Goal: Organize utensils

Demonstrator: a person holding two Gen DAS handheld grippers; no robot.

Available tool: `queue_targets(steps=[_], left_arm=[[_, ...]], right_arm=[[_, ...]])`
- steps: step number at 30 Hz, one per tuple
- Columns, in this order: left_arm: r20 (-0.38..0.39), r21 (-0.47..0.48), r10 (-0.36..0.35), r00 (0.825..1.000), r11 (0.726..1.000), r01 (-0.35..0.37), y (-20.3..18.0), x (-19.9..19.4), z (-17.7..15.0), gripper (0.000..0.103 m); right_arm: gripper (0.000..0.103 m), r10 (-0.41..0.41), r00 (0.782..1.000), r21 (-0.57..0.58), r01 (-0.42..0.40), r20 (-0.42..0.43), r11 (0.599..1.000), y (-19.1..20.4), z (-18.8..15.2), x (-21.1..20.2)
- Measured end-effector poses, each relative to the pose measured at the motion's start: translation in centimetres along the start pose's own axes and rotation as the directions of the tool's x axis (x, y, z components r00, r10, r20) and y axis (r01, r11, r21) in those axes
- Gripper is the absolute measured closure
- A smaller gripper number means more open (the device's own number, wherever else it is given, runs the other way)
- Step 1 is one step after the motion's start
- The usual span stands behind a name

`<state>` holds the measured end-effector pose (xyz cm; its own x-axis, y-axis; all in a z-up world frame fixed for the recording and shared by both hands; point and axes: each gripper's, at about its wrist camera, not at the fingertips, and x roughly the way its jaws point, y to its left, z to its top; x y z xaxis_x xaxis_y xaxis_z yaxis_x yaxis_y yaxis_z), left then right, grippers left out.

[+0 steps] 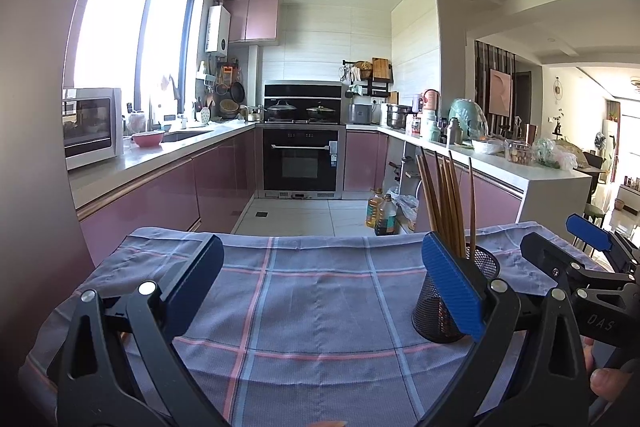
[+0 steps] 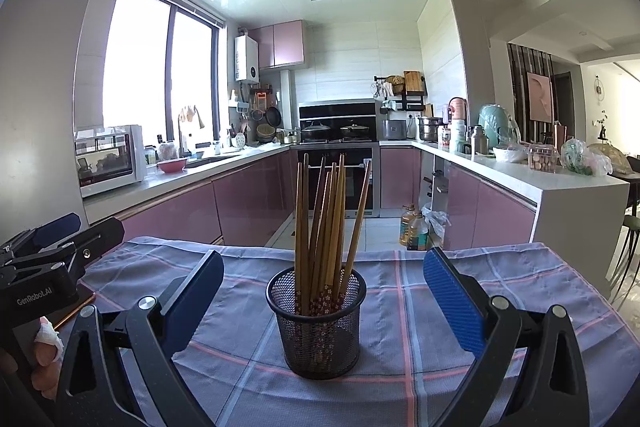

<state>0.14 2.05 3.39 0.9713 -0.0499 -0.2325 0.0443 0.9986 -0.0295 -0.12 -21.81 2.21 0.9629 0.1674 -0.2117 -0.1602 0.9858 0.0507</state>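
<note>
A black mesh holder (image 2: 319, 323) stands upright on the checked cloth (image 2: 400, 307), with several brown chopsticks (image 2: 320, 223) standing in it. My right gripper (image 2: 323, 301) is open, its blue pads (image 2: 452, 301) wide on either side of the holder and a little nearer than it, touching nothing. In the left wrist view the same holder (image 1: 444, 307) with its chopsticks (image 1: 444, 199) sits behind the right pad (image 1: 452, 285). My left gripper (image 1: 324, 285) is open over bare cloth (image 1: 312, 307). The right gripper (image 1: 580, 251) shows at that view's right edge.
The table's far edge drops to a tiled kitchen floor (image 1: 296, 215). Pink cabinets and counters run along both sides, with an oven (image 1: 300, 163) at the back. Oil bottles (image 2: 414, 229) stand on the floor. A hand (image 2: 44, 347) holds the left gripper (image 2: 48, 251).
</note>
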Motion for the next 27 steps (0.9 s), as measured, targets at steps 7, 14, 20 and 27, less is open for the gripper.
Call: queue_targets(steps=[7, 14, 20, 27], left_arm=[[0.0, 0.002, 0.003, 1.0, 1.0, -0.003, -0.13, -0.04, 0.0, 0.006], [-0.001, 0.002, 0.002, 1.0, 1.0, -0.002, -0.14, -0.04, 0.0, 0.006], [-0.001, 0.004, 0.002, 1.0, 1.0, -0.002, -0.22, -0.07, -0.01, 0.006], [-0.002, 0.003, 0.002, 1.0, 1.0, -0.002, -0.21, -0.05, 0.04, 0.006]], right_arm=[[0.006, 0.0, 1.0, 0.002, 0.0, -0.006, 1.0, 0.08, 0.1, 0.14], [0.006, 0.002, 1.0, 0.001, -0.002, -0.008, 1.0, 0.06, 0.17, 0.06], [0.006, 0.003, 1.0, 0.003, -0.003, -0.012, 1.0, 0.01, 0.14, 0.12], [0.006, 0.004, 1.0, 0.006, -0.004, -0.011, 1.0, -0.01, 0.12, 0.23]])
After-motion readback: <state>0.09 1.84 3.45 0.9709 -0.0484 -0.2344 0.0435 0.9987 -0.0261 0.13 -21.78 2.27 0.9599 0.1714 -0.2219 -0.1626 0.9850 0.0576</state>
